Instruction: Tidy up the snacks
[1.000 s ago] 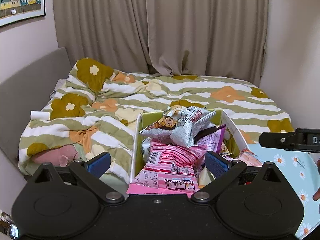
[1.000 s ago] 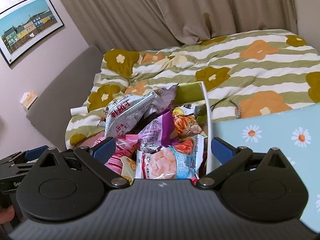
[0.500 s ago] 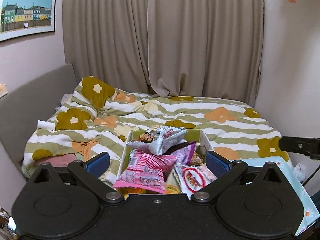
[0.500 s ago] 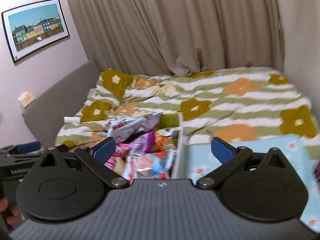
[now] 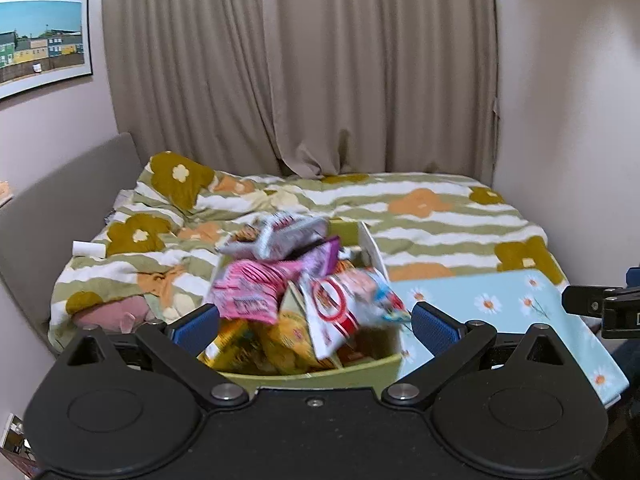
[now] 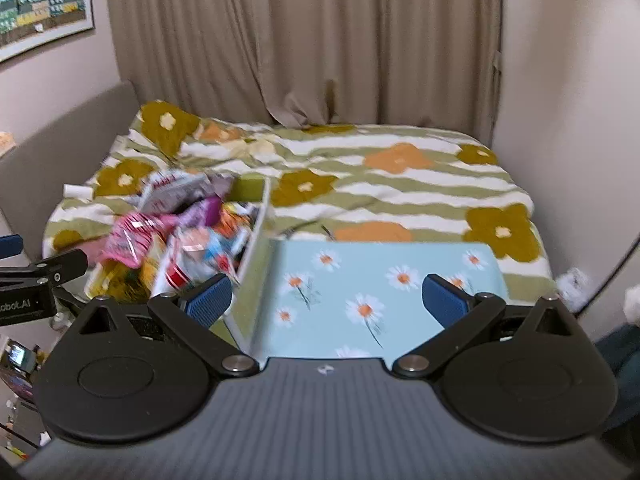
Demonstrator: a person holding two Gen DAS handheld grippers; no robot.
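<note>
— Where: overfilled green snack box [image 5: 320,368] at bed's [image 5: 440,216] foot edge, beside daisy-print board [image 6: 360,280].
— Claws: left gripper [image 5: 314,326] and right gripper [image 6: 326,300] both spread, empty.
— Risk: pink packet [image 5: 248,292] overhanging — likely spilling if nudged.

One green box [image 5: 360,368] of about seven snack packets [image 5: 248,292], one daisy-print board [image 6: 360,280], one framed picture [image 5: 40,40].
</note>
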